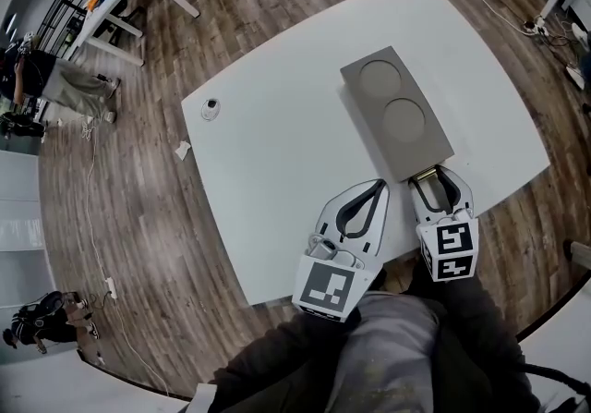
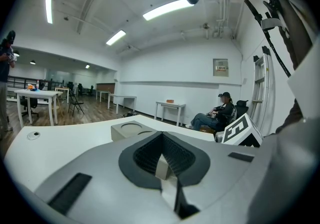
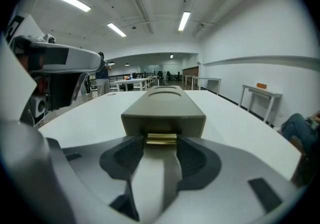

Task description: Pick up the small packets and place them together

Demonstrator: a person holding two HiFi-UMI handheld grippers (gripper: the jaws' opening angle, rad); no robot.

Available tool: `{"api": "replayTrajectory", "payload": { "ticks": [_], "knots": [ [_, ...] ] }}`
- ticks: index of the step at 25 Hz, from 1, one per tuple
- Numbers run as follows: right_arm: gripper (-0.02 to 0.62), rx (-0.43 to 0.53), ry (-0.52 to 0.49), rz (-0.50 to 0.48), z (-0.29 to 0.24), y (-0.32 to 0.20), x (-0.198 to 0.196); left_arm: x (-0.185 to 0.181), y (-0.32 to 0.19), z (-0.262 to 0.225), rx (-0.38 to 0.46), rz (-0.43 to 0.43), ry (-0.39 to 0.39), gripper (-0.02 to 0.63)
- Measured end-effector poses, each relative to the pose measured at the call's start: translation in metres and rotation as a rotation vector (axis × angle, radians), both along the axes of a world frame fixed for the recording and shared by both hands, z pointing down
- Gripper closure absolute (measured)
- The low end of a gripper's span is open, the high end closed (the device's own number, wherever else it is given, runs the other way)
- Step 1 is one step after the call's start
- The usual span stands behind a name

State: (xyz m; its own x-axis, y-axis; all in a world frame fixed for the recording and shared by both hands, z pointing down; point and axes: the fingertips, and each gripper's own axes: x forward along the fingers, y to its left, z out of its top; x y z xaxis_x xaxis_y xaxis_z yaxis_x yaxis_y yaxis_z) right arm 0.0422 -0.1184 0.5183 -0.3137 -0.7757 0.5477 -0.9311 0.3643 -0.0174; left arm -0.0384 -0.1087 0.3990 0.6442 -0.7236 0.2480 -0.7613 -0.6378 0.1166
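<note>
The right claw [image 1: 437, 178] is spread, with a gold packet [image 3: 161, 139] between its tips. The packet sits on the white table [image 1: 277, 143], right at the gray box's [image 3: 165, 105] end. The left claw [image 2: 162, 138] pinches a small pale packet [image 2: 161, 168].

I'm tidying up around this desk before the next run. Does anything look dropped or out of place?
A crumpled white scrap lies on the wooden floor just off the left edge of the table. It looks dropped rather than put there. Nothing on the table itself looks spilled or damaged.
</note>
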Motion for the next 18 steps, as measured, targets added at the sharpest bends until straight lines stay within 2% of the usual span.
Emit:
{"api": "replayTrajectory", "payload": {
  "ticks": [3,18],
  "knots": [
    [0.417,0.000,0.005,0.005,-0.001,0.000,0.003,0.003,0.002,0.000,0.002,0.009,0.005,0.603],
    [0.419,0.014,-0.005,0.013,-0.002,0.017,0.007,0.006,0.014,-0.005,0.023,0.055,0.009,0.603]
  ]
}}
